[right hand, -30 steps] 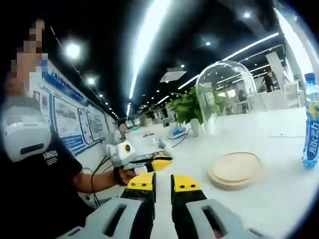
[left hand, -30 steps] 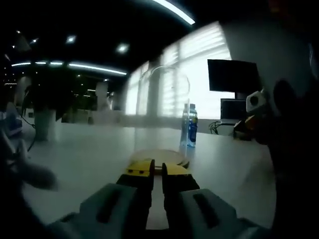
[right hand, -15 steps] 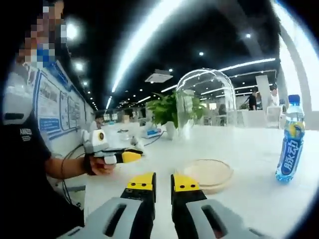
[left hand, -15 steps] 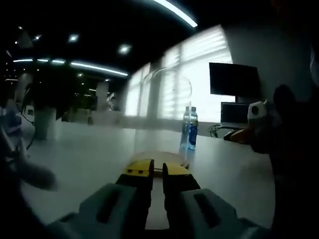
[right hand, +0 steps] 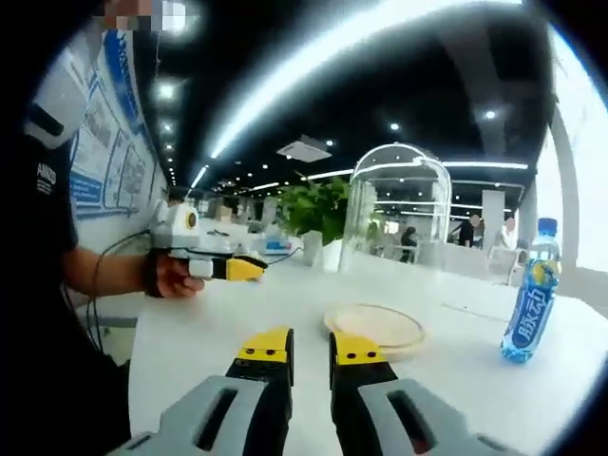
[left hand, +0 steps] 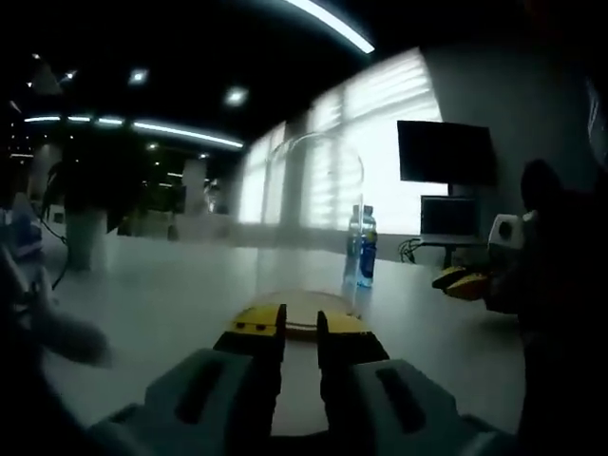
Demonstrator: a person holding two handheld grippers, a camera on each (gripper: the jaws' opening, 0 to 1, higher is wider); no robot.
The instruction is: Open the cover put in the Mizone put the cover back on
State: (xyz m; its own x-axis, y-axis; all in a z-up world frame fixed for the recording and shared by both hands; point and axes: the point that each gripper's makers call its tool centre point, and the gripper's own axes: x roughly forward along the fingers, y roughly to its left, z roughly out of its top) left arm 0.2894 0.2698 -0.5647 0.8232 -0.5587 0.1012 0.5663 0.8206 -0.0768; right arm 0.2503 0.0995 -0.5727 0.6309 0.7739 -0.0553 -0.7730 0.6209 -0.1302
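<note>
While the left gripper point(right hand: 249, 270) hovered over the white tabletop point(right hand: 190, 332), fingers narrowly apart and empty, the glass dome point(right hand: 394, 204) stood beyond the round wooden base point(right hand: 372, 327); the bottle point(right hand: 528, 309) stood right, and the right gripper point(right hand: 309, 349) hung likewise.

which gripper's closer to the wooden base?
Left. The left gripper has its tips almost at the wooden base. The right gripper sits farther back, with bare table between it and the base.
</note>
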